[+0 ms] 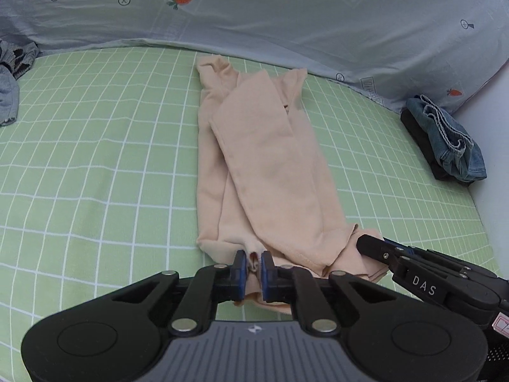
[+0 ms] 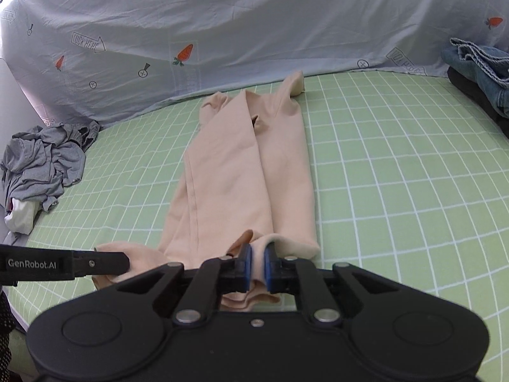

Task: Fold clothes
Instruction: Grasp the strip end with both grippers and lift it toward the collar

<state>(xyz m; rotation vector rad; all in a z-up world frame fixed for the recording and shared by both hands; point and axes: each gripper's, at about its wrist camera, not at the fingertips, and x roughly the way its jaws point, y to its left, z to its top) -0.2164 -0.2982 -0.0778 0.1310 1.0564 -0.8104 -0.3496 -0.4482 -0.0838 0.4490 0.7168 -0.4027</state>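
A peach garment (image 1: pixel 264 159) lies folded lengthwise into a long strip on the green checked sheet (image 1: pixel 95 159), running away from me. My left gripper (image 1: pixel 253 262) is shut on its near hem at the left corner. My right gripper (image 2: pixel 257 254) is shut on the near hem at the right corner of the peach garment (image 2: pixel 241 172). The right gripper also shows in the left wrist view (image 1: pixel 369 243) at the right, and the left gripper shows in the right wrist view (image 2: pixel 124 262) at the left. Both hold the hem low, just above the sheet.
A crumpled grey garment pile (image 2: pixel 44 165) lies at the far left. Folded denim on dark clothes (image 1: pixel 445 140) sits at the far right. A pale blue carrot-print quilt (image 1: pixel 286 22) bounds the far side of the sheet (image 2: pixel 397 175).
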